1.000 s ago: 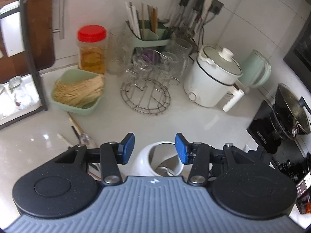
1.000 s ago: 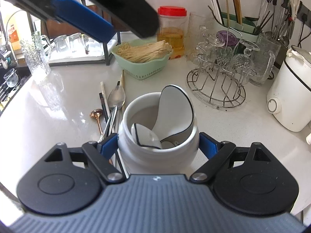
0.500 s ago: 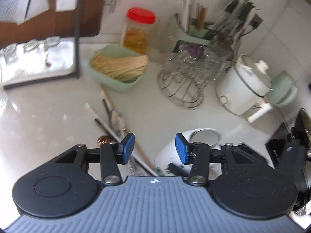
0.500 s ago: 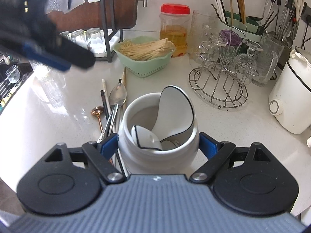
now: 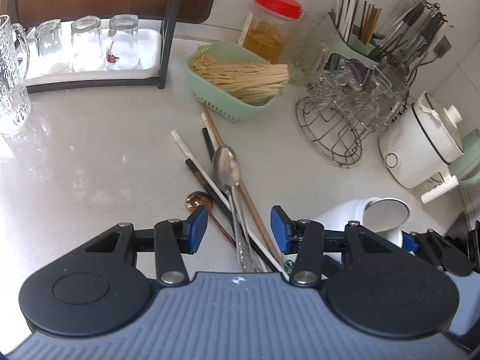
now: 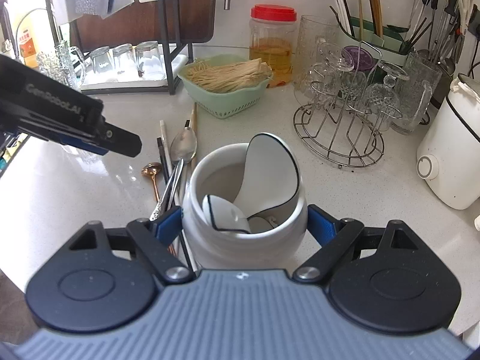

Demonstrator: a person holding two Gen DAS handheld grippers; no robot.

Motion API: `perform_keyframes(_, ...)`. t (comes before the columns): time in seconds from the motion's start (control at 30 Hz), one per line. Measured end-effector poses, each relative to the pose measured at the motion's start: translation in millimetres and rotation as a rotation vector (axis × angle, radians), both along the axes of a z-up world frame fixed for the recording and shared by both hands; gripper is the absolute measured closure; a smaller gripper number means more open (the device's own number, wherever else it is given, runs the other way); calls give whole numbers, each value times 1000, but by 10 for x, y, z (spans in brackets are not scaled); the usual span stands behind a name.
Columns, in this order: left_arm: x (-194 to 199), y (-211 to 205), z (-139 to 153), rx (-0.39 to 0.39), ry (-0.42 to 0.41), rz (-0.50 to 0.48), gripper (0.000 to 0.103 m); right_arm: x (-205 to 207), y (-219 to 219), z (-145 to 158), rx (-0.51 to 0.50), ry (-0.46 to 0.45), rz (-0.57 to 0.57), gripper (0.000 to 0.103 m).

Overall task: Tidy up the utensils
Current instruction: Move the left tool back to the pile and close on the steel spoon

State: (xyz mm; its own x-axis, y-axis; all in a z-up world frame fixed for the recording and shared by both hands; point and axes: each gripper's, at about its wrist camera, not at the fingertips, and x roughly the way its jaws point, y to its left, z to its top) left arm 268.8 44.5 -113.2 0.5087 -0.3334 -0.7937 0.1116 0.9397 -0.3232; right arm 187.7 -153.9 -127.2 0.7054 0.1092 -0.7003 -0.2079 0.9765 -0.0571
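Right wrist view, right gripper (image 6: pixel 244 223) jaws clamped on white crock (image 6: pixel 244 210) holding ceramic spoons (image 6: pixel 270 171), loose utensils (image 5: pixel 231 198) on tabletop (image 5: pixel 90 162) just left of crock, left gripper (image 5: pixel 239 229) above them, jaws half open, empty.

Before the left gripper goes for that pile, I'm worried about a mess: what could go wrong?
The silver spoon, copper spoon and chopsticks lie crossed, so the open left gripper may pinch several at once or scatter them. The pile touches the white jar clamped by the right gripper; dragging could jolt its ceramic spoons.
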Motion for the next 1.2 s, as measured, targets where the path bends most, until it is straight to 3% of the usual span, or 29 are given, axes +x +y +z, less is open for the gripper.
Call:
perform_keyframes(0.7,747,-443,-516,129,-29,-37,51,-8,9,5,3,2,-18,13)
perform_keyframes(0.93,822,-589,-618,217,-64,-2,51,15,16,7,1,5,-27,13)
perform_keyframes(1.2,873,-687,-697,257,-48,-26,51,43,-6,8,3,9,-16,13)
